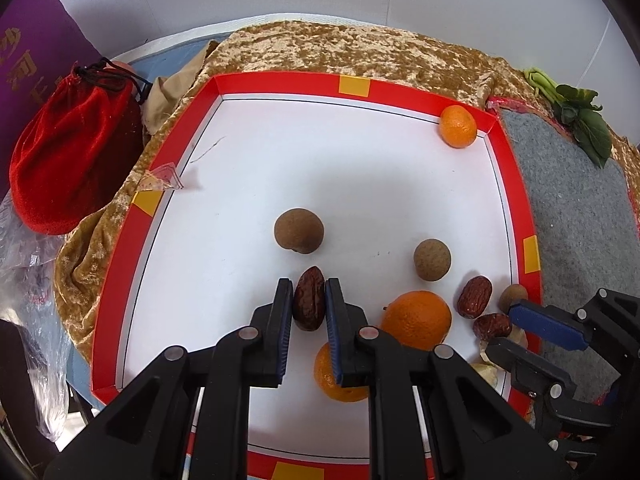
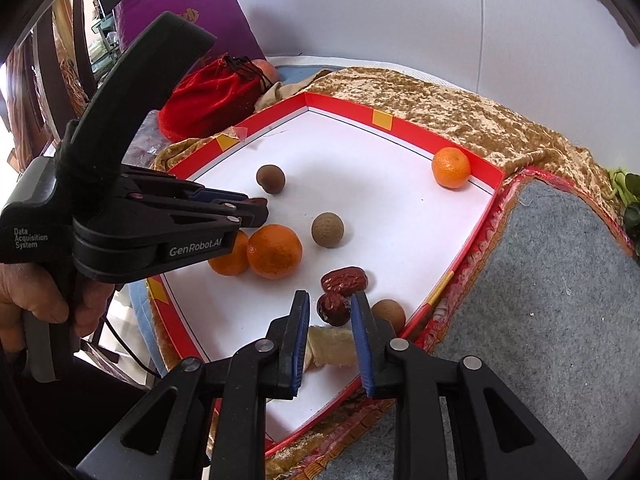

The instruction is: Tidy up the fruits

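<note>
A: Left wrist view: your left gripper [image 1: 309, 305] is clamped on a red date [image 1: 308, 304], pads pressing both its sides, low over the white floor of the red-rimmed tray [image 1: 280, 82]; where do the other fruits sit?

B: Just beyond your held date lies a brown longan [image 1: 299, 231]; a second longan [image 1: 432, 259] sits to its right; a large mandarin [image 1: 416, 320] rests beside your right finger, and another mandarin [image 1: 340, 376] shows partly under that finger; a small mandarin [image 1: 458, 126] is alone in the far right corner of the tray.

A: And your right gripper [image 2: 331, 312]?

B: In the right wrist view its jaws stand a little apart around a second red date [image 2: 334, 309]; the right pad touches it, but you cannot tell whether the left pad does, so a firm grip is not clear; a third date [image 2: 345, 279] lies touching it just beyond; a small longan [image 2: 389, 312] sits by the tray's rim to the right, and a pale peel scrap [image 2: 332, 346] lies under the fingers.

A: Outside the tray?

B: A red velvet pouch [image 1: 72, 152] on the left, gold cloth [image 1: 360, 48] beyond, a grey mat [image 1: 576, 216] with leafy greens [image 1: 580, 120] on the right; your hand [image 2: 36, 300] holds the left gripper's handle.
</note>
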Demonstrator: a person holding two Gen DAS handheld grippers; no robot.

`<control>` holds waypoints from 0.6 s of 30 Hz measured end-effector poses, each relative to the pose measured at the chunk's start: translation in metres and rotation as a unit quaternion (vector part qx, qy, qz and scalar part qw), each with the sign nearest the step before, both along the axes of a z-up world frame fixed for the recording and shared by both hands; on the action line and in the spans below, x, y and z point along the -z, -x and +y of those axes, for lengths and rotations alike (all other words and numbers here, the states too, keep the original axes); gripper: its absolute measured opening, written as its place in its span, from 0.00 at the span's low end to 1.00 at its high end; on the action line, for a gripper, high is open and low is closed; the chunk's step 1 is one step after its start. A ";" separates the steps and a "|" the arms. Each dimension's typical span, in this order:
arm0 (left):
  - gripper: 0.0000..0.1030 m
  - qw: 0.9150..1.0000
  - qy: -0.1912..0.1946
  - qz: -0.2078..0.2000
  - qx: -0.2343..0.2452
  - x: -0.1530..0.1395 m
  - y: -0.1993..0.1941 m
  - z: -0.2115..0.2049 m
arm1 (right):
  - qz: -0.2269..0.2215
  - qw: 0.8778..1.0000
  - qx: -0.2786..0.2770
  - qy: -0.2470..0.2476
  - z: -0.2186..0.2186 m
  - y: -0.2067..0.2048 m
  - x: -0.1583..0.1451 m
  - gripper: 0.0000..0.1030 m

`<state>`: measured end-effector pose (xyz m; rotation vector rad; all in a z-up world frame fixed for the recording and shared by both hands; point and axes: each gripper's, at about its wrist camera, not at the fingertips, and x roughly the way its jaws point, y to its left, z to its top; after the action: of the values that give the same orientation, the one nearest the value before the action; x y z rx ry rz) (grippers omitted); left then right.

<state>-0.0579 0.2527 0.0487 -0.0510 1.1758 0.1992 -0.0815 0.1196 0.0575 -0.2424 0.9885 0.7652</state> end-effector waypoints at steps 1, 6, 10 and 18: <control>0.15 1.000 0.001 0.001 -0.003 0.000 0.000 0.001 | -0.003 1.000 -0.001 0.000 0.000 0.001 -0.001 0.23; 0.37 1.000 -0.003 -0.003 -0.018 -0.002 0.002 0.004 | -0.008 1.000 0.003 -0.005 -0.002 0.000 -0.005 0.24; 0.54 0.999 -0.014 -0.026 -0.025 -0.012 0.006 0.002 | -0.024 1.000 0.010 -0.001 -0.005 0.001 -0.011 0.27; 0.58 0.994 -0.035 -0.102 -0.029 -0.040 0.026 -0.008 | -0.065 0.998 0.023 -0.002 -0.017 0.015 -0.030 0.40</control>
<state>-0.0835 0.2452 0.0892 -0.0424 0.9643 0.2810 -0.0963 0.1031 0.0875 -0.2609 0.8662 0.7004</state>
